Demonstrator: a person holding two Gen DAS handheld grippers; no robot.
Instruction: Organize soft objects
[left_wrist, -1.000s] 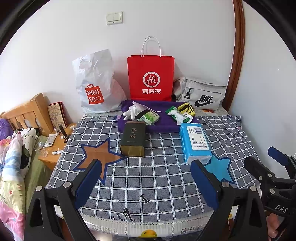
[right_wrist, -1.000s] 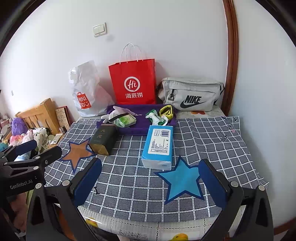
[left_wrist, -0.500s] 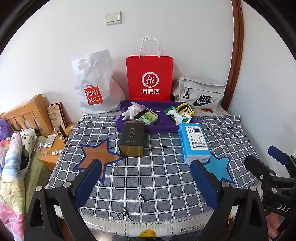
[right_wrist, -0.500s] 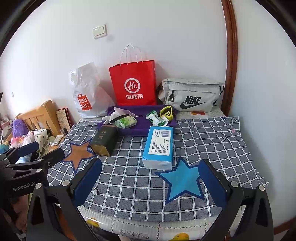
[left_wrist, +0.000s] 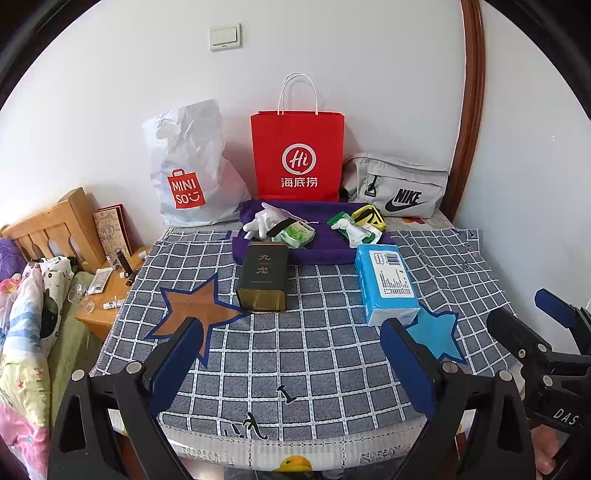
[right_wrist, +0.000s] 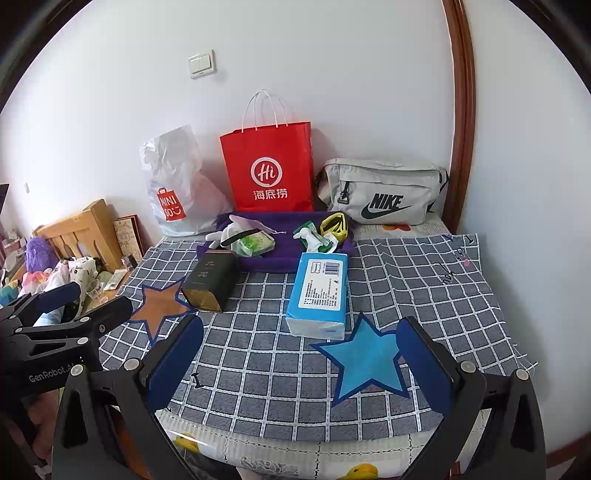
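Left wrist, blue tissue pack (left_wrist: 387, 281), flat, seemingly sealed

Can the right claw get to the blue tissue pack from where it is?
Probably yes. The right claw is open and empty, and the blue tissue pack lies just ahead on the checked cloth, with nothing between them. The dark tin sits off to the left.
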